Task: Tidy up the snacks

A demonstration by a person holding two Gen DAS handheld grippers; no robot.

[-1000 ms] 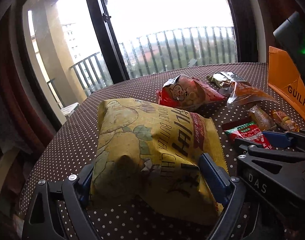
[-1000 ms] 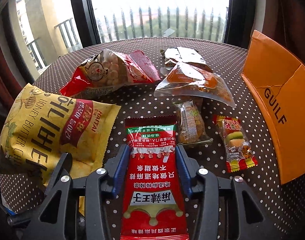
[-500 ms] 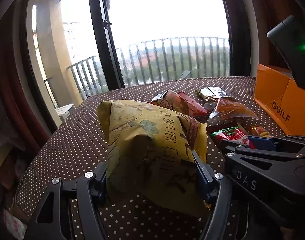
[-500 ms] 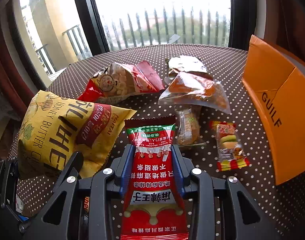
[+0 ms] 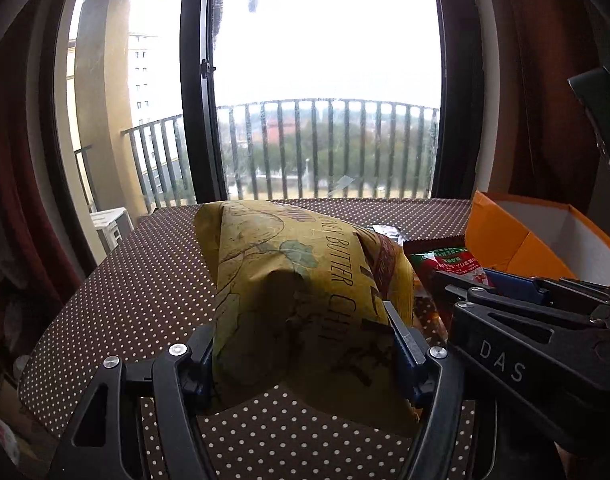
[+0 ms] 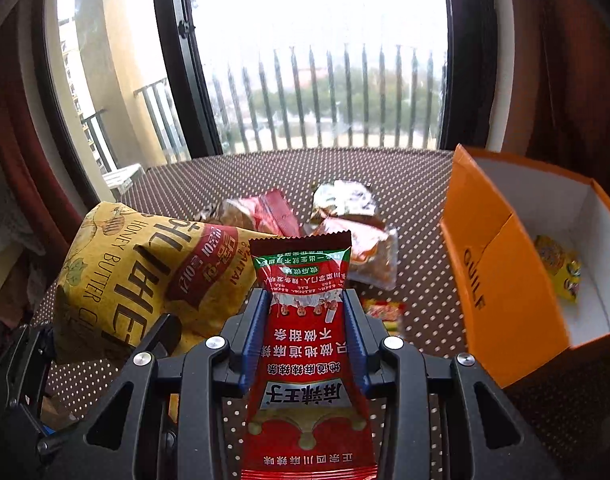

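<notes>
- The left gripper [image 5: 305, 344] is clamped on the yellow honey butter chip bag [image 5: 305, 292]; its blue pads press in on both flanks, and the bag's far end stands up clear of the dotted tablecloth [image 5: 145, 280].
- The right gripper [image 6: 305, 332] is closed tight on the red spicy snack packet [image 6: 305, 320], which sticks up between the pads with its serrated top edge free in the air.
- In the right wrist view the two held packs sit side by side, the yellow bag [image 6: 145, 276] just left of the red packet; whether they touch is hard to judge.
- The orange box [image 6: 501, 280] stands open at the right edge of the table, its near wall tall and its white inside mostly bare, with one yellow packet [image 6: 561, 268] lying on the floor of it.
- Between the red packet and the box wall lies a strip of bare cloth.
- Loose snacks remain mid-table: a red pouch [image 6: 273, 212], a silver wrapper [image 6: 345, 196], an orange-tinted clear bag [image 6: 365, 248] and a small candy pack [image 6: 385, 312], all somewhat blurred.
- The table's far edge runs just before the window railing [image 6: 325, 100]; the left side of the cloth is open.
</notes>
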